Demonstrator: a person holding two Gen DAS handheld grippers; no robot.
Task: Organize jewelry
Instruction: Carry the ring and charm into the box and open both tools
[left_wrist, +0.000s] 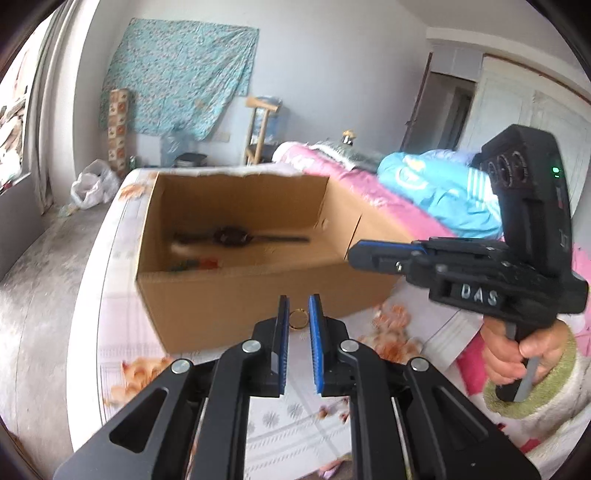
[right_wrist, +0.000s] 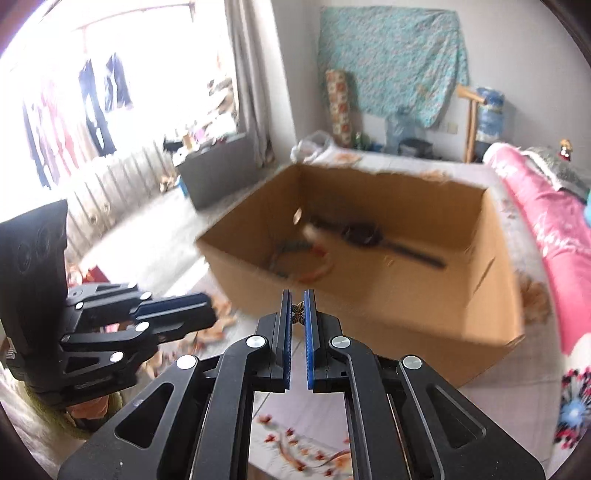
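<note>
Before the cardboard box (left_wrist: 236, 295), the left gripper (left_wrist: 298, 317) pinches a ring (left_wrist: 298, 319), the right gripper (right_wrist: 297, 314) a butterfly charm (right_wrist: 297, 313); carry both over the rim before loosening.

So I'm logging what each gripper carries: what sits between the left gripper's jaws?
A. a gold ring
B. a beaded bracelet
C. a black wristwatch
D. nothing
A: in the left wrist view a small gold ring sits between the blue pads of the left gripper; the watch lies in the cardboard box.
</note>
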